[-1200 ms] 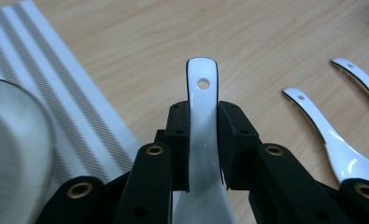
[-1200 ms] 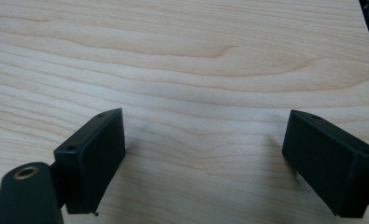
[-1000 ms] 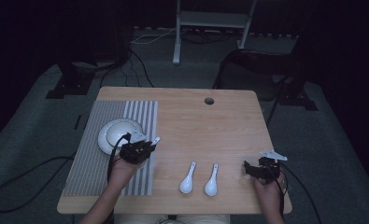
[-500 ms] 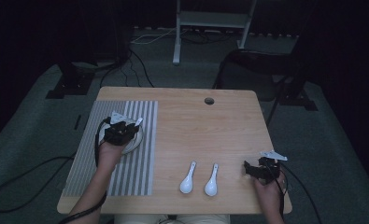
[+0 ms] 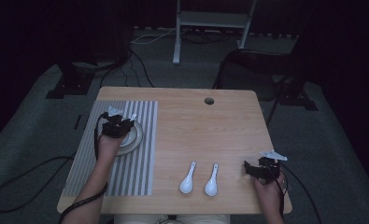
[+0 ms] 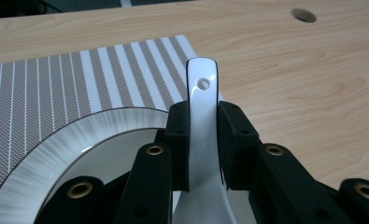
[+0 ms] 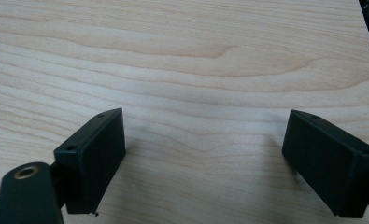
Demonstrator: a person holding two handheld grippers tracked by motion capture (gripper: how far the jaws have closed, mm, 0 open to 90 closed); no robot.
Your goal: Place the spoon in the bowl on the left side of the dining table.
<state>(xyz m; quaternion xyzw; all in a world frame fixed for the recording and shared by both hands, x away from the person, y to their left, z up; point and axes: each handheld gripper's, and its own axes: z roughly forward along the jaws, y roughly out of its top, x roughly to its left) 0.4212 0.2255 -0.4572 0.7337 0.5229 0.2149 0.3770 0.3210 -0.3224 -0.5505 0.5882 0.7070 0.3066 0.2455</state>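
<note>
Spoon of glossy white ceramic (image 6: 202,126), with a small hole near the end of its handle, sits clamped by that handle between the two black jaws of the left gripper (image 6: 202,140), its bowl end low over the round white plate with a grey brushed rim (image 6: 56,154). That plate lies on the grey-and-white striped placemat (image 5: 93,168) at the left of the pale wooden table (image 5: 219,126). In the high view the left gripper (image 5: 119,125) hovers above the plate, further in over it than half a second ago and well beyond where it was a second ago, nearer the table's front edge; whether the spoon touches the plate is probably not decidable here. Two more white ceramic spoons (image 5: 199,179) lie side by side near the front edge, unmoved. Right gripper (image 7: 203,158) rests at the table's right front, jaws spread wide over bare wood, unchanged.
</note>
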